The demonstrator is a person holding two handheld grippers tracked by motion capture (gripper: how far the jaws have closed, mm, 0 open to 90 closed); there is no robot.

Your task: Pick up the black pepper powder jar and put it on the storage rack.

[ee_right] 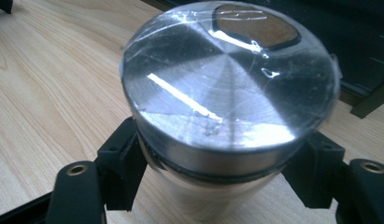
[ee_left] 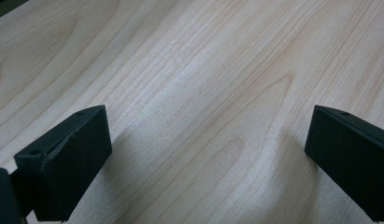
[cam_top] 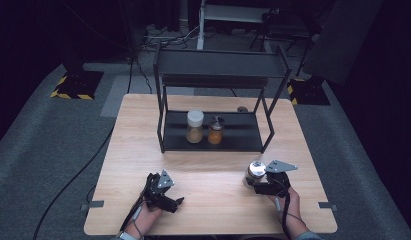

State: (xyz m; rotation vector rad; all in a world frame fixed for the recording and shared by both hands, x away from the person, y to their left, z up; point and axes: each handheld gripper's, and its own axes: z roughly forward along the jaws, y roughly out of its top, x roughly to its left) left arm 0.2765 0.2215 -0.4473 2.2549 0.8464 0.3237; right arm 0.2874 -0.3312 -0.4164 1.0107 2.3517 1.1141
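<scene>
Right tongs [ee_right: 217, 177] gripping metal-lidded jar [ee_right: 227, 93] near right of surface [cam_top: 213, 170], left tongs [ee_left: 203, 154] open, empty

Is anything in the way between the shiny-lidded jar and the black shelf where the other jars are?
Nothing visible. The right gripper is shut on the metal-lidded jar, and only bare table lies between it and the black shelf. Two jars stand left of centre there, leaving its right side free.
</scene>
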